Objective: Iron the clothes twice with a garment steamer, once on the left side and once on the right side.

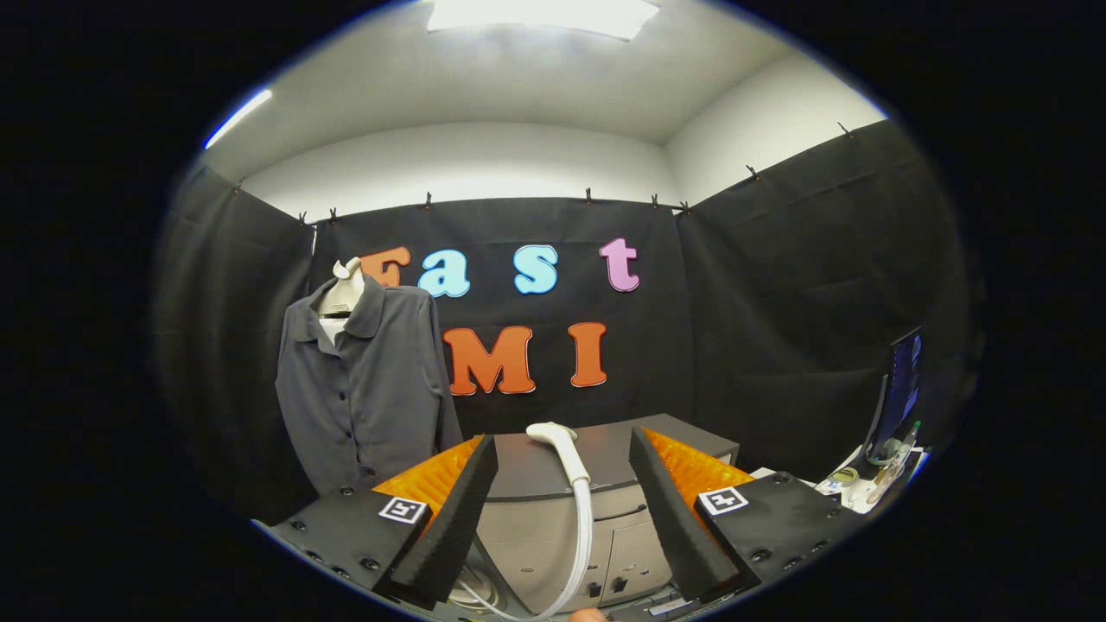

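Observation:
A dark grey button-up shirt (367, 380) hangs on a white mannequin torso, beyond my left finger and against the booth wall. The white steamer head (562, 445) rests on top of a grey cabinet (553, 510), straight ahead between my fingers and a little beyond them. Its pale hose (581, 544) runs down the cabinet's front. My gripper (562, 449) is open, its two black fingers spread wide on either side of the steamer head and touching nothing.
To the right, beyond my right finger, a table (864, 488) carries a monitor (899, 393) and small items. Black cloth walls close the booth at the back and on both sides. A fingertip (589, 615) shows at the bottom.

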Demonstrator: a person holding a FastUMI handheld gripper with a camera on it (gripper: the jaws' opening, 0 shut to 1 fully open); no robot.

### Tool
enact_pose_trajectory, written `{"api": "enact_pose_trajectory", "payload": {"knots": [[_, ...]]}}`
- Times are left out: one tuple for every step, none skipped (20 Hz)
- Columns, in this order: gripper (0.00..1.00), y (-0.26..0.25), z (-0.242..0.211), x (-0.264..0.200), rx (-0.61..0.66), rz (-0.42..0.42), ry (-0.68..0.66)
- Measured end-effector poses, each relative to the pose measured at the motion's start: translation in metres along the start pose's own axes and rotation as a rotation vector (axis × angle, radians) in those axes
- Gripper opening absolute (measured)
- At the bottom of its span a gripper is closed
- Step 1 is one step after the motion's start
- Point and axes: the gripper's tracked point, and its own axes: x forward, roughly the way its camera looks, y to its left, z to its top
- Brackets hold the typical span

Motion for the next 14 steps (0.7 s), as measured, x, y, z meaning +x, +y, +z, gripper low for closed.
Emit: {"api": "enact_pose_trajectory", "payload": {"knots": [[0.98, -0.005, -0.001, 0.006, -0.002, 0.004, 0.010], [0.98, -0.010, -0.003, 0.010, -0.005, 0.007, 0.017], [0.98, -0.015, -0.002, 0.017, -0.006, 0.009, 0.020], [0.98, -0.019, -0.003, 0.023, -0.007, 0.012, 0.025], [0.98, -0.025, -0.004, 0.031, -0.007, 0.014, 0.029], [0.98, -0.029, -0.004, 0.039, -0.005, 0.016, 0.033], [0.98, -0.031, -0.005, 0.047, -0.002, 0.021, 0.039], [0.98, -0.033, -0.006, 0.055, 0.000, 0.026, 0.045], [0.98, -0.034, -0.006, 0.062, -0.002, 0.033, 0.052], [0.98, -0.035, -0.006, 0.069, -0.007, 0.042, 0.058], [0.98, -0.035, -0.004, 0.077, -0.014, 0.051, 0.058], [0.98, -0.036, -0.004, 0.085, -0.021, 0.061, 0.058], [0.98, -0.036, -0.003, 0.092, -0.026, 0.073, 0.059], [0.98, -0.035, -0.003, 0.099, -0.026, 0.087, 0.063]]}}
